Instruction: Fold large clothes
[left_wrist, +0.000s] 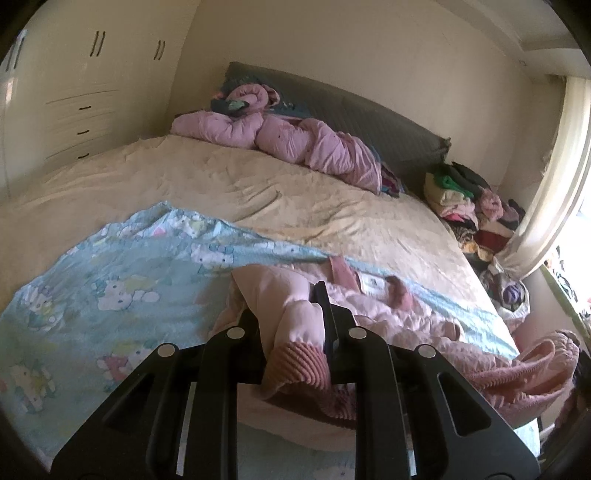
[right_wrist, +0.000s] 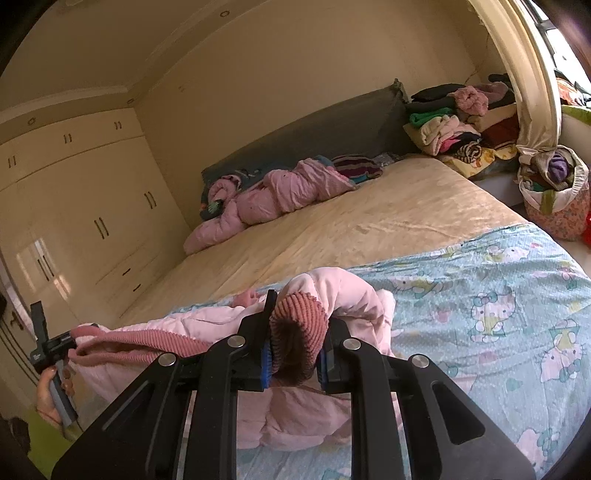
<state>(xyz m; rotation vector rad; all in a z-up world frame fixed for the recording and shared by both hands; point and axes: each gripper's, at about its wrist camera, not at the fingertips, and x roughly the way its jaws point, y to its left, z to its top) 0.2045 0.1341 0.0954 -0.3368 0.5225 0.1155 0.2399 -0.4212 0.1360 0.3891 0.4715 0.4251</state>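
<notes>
Pink jacket (left_wrist: 388, 314) cuffs pinched by both grippers — left gripper (left_wrist: 295, 332), right gripper (right_wrist: 295, 339) — only the right view shows the laundry basket (right_wrist: 557, 206).

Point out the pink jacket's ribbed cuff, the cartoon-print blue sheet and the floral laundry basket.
ribbed cuff (right_wrist: 297, 338): right wrist view, on the dark pink knit between the fingers.
blue sheet (left_wrist: 110, 280): left wrist view, on a flat printed stretch left of the jacket.
laundry basket (right_wrist: 557, 218): right wrist view, on its floral side wall.

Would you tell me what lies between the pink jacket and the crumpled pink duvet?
Only bare beige bedsheet, seen in both wrist views, between jacket and duvet.
</notes>
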